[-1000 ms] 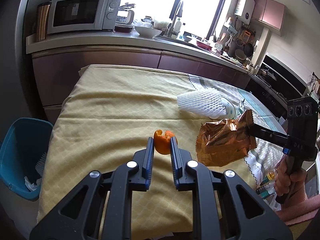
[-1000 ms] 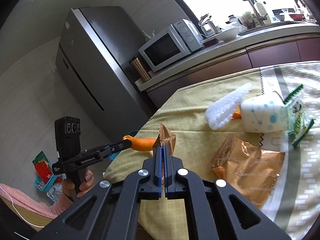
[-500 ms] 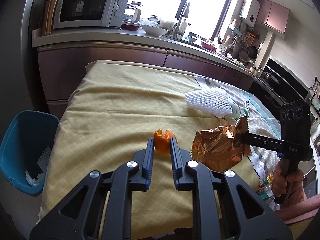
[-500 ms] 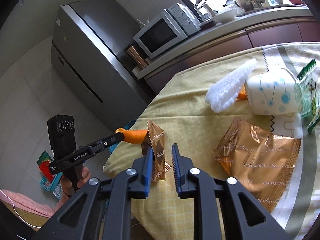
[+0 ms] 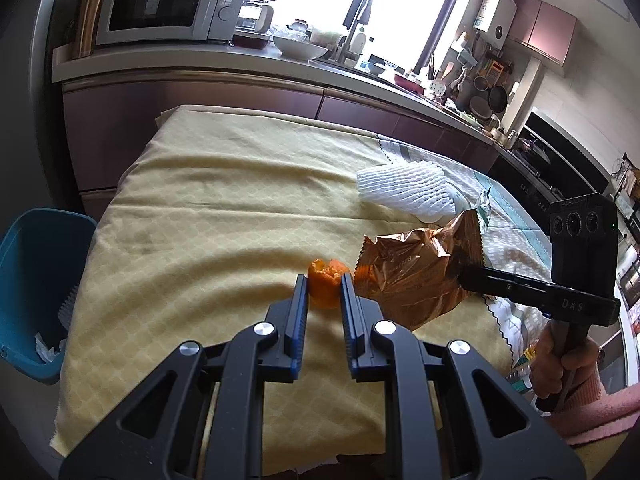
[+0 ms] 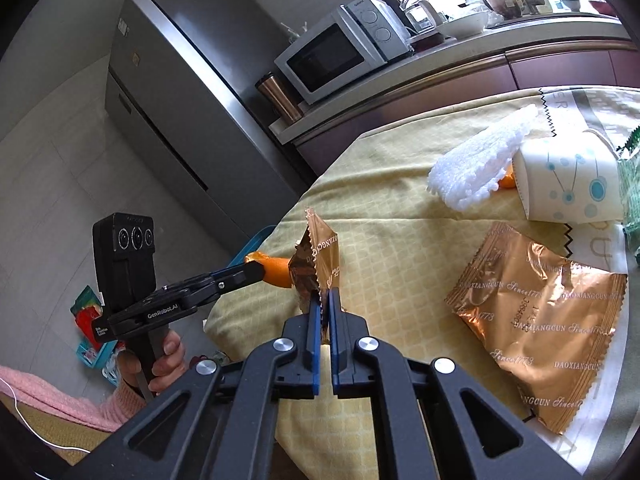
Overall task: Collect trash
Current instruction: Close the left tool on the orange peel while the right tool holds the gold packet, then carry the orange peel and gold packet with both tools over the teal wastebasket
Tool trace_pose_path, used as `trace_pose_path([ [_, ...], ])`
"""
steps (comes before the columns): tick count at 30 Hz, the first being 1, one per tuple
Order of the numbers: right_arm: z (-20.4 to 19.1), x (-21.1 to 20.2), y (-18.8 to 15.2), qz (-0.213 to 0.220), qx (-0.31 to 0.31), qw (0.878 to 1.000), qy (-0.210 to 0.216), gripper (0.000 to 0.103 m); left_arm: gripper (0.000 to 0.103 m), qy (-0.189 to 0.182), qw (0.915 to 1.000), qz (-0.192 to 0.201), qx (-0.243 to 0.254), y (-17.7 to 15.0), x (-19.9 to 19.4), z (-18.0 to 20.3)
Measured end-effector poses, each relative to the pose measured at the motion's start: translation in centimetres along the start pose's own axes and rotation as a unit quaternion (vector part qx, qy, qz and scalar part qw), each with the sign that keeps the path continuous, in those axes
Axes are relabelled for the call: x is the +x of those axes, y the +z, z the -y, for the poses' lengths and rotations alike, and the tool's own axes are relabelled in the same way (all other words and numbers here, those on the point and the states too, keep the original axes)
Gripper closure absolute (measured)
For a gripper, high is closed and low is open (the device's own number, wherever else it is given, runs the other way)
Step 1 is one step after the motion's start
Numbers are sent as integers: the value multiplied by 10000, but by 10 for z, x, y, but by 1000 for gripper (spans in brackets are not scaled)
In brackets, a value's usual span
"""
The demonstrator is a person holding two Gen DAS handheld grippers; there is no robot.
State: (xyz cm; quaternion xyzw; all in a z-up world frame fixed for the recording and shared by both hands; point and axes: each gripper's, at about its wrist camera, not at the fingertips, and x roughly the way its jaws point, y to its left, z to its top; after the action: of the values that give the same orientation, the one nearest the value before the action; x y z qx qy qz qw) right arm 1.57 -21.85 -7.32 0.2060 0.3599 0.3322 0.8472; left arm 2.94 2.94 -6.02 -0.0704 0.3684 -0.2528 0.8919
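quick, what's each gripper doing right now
Left gripper: closed on the orange peel.
Right gripper: closed on the edge of a gold snack wrapper.

- Orange peel, curled, pinched between the left tongs.
- Crumpled copper wrapper, upright in the right tongs.
- Blue bin, left of both.

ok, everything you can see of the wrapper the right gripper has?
The small copper foil wrapper is a crinkled, shiny packet with zigzag-cut edges and pale lettering. It is torn open and looks empty. It stands upright, pinched at its lower edge by the right gripper, above the yellow tablecloth. An orange peel held in the left gripper sits just behind it.
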Motion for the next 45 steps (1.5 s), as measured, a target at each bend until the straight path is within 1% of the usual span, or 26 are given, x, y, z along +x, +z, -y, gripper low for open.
trace_pose_path([
  [5, 1, -2, 7, 118, 3, 9999, 60, 100, 86, 66, 9999, 88, -25, 1, -7, -4],
  [16, -12, 15, 29, 230, -224, 9991, 285, 101, 86, 311, 9987, 380, -106, 7, -33, -21],
  [33, -32, 55, 55, 57, -486, 9968, 626, 101, 87, 775, 9936, 755, -310, 11, -74, -54],
  [45, -56, 93, 74, -126, -704, 9935, 883, 101, 87, 1264, 9850, 1030, -557, 14, -106, -89],
])
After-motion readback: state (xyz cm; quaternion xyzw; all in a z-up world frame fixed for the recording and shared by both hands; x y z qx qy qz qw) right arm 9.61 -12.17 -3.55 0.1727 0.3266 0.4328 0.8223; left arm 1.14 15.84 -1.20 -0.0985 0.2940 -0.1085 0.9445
